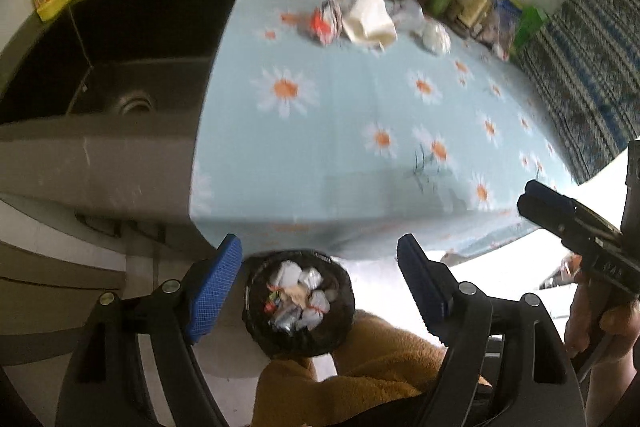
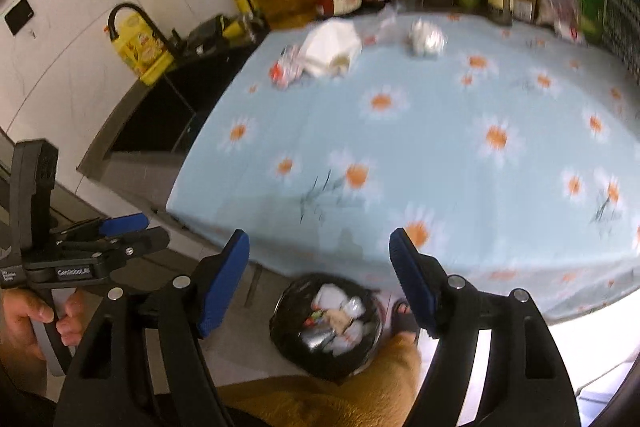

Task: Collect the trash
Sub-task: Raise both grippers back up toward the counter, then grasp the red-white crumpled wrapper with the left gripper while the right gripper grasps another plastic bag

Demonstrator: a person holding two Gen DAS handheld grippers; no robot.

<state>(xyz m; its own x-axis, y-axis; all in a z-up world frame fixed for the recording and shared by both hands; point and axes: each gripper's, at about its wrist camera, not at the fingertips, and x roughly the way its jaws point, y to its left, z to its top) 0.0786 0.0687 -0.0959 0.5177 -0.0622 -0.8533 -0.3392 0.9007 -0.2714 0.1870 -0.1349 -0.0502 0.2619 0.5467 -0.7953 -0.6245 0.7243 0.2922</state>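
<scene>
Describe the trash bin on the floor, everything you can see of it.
The trash bin is small and round, lined with a glossy black plastic bag folded over its rim. It stands upright on the pale floor just below the front edge of the daisy-print tablecloth, beside the person's leg in mustard fabric. It is nearly full of crumpled white papers, silvery wrappers and a red scrap. Neither gripper touches it.

both wrist views look steeply down from above the counter edge, sharing the flowered cloth (image 1: pixel 360 99) and floor bin (image 2: pixel 326 327).
</scene>
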